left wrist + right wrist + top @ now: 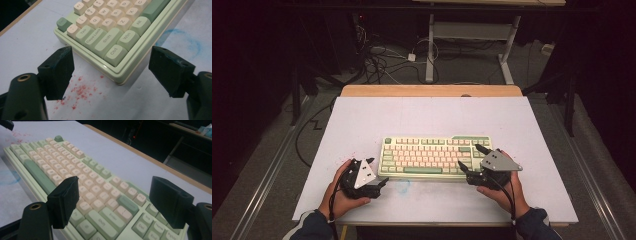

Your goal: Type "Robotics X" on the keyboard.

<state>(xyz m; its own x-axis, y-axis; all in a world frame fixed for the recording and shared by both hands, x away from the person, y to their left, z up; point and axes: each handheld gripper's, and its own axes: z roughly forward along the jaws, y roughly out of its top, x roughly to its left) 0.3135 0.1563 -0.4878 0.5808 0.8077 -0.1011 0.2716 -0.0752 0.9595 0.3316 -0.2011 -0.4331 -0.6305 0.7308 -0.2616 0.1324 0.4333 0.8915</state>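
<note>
A pale green keyboard [434, 156] with cream keys lies flat on the white table [427, 115], nearer the front edge. My left gripper [380, 171] sits at its left end. In the left gripper view the keyboard's front-left corner [117, 77] lies between the open left gripper's [112, 72] jaws without touching the pads [60, 72]. My right gripper [468, 156] is at the keyboard's right end. Its jaws stand wide apart over the Enter and Shift keys [110, 216], and the right gripper [115, 200] holds nothing.
Red specks [80, 92] and a blue smudge [403, 186] mark the table in front of the keyboard. A wooden strip [432, 90] edges the table's far side. Beyond it are another desk's legs [430, 50] and cables [377, 62] on the floor.
</note>
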